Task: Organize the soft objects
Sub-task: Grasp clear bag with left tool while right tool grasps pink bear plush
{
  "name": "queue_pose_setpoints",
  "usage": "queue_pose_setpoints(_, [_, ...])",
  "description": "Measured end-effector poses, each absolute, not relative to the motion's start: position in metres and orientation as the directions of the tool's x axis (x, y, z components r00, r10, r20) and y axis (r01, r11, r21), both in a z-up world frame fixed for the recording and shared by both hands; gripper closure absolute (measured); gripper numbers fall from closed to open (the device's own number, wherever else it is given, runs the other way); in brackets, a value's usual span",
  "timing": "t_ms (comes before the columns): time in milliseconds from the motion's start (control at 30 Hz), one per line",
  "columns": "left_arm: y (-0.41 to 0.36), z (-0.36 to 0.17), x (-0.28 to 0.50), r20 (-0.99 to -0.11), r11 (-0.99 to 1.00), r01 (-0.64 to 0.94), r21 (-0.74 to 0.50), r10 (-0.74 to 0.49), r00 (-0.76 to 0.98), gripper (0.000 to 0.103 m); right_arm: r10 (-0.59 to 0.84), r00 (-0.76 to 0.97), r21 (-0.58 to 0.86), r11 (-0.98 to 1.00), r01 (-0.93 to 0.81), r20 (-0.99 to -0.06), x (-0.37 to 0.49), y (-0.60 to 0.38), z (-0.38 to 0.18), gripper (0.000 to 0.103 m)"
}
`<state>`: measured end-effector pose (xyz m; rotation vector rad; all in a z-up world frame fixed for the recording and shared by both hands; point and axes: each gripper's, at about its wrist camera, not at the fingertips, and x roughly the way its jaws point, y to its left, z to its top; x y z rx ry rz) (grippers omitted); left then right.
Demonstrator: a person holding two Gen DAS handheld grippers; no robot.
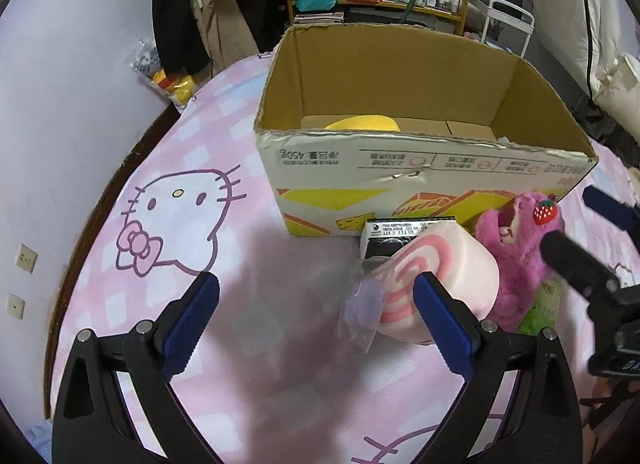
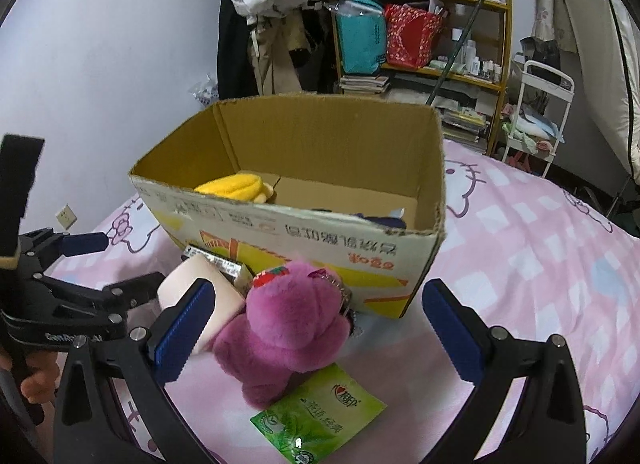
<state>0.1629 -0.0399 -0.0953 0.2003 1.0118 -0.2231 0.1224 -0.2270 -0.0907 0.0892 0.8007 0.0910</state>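
Near the bed's middle, before the cardboard box [image 1: 420, 168], the pink swirl cushion [image 1: 436, 280] is seen past the spread, empty left gripper [image 1: 316, 304], while the purple plush bear [image 2: 288, 324] is framed by the released right gripper [image 2: 316, 320], which should be centred before squeezing.

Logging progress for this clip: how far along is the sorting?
Done: a yellow plush already lies in the cardboard box. In hand: nothing; both tongs, left and right, are open. Left: the pink swirl cushion and purple bear remain on the bedsheet outside the box.
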Motion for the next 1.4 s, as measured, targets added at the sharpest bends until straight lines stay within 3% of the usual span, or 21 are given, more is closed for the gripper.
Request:
queue_pose_setpoints(233, [-0.038, -0.103, 0.166, -0.867, 0.96, 0.266, 0.092, -0.054, 0.496, 0.007, 0.121, 0.668, 0.12, 0.992, -0.048, -0.734, 0.126, -0.225, -0.1, 0.0])
queue_pose_setpoints(500, [-0.03, -0.111, 0.171, -0.888, 0.969, 0.247, 0.003, -0.111, 0.447, 0.008, 0.168, 0.643, 0.191, 0.981, -0.033, -0.747, 0.128, -0.232, -0.106, 0.0])
queue_pose_setpoints(567, [-0.029, -0.112, 0.171, -0.889, 0.967, 0.254, -0.016, -0.13, 0.439, 0.015, 0.184, 0.639, 0.212, 0.977, -0.033, -0.747, 0.129, -0.233, -0.107, 0.0])
queue_pose_setpoints(767, [-0.033, -0.117, 0.17, -0.896, 0.951, 0.298, -0.078, -0.198, 0.398, 0.052, 0.21, 0.619, 0.233, 0.972, -0.045, -0.757, 0.13, -0.23, -0.111, 0.003])
queue_pose_setpoints(867, [-0.033, -0.12, 0.171, -0.9, 0.946, 0.296, -0.135, -0.242, 0.363, 0.072, 0.219, 0.596, 0.231, 0.971, -0.057, -0.773, 0.131, -0.225, -0.115, 0.014])
queue_pose_setpoints(933, [-0.034, -0.121, 0.171, -0.9, 0.941, 0.306, -0.143, -0.252, 0.356, 0.087, 0.224, 0.58, 0.227, 0.971, -0.069, -0.783, 0.132, -0.223, -0.119, 0.031])
queue_pose_setpoints(1033, [-0.038, -0.119, 0.167, -0.896, 0.942, 0.317, -0.114, -0.235, 0.377, 0.088, 0.237, 0.575, 0.234, 0.969, -0.08, -0.783, 0.132, -0.221, -0.12, 0.039])
queue_pose_setpoints(1400, [-0.038, -0.097, 0.142, -0.854, 0.948, 0.313, -0.05, -0.203, 0.479, 0.089, 0.214, 0.622, 0.186, 0.976, -0.111, -0.754, 0.119, -0.213, -0.106, 0.05])
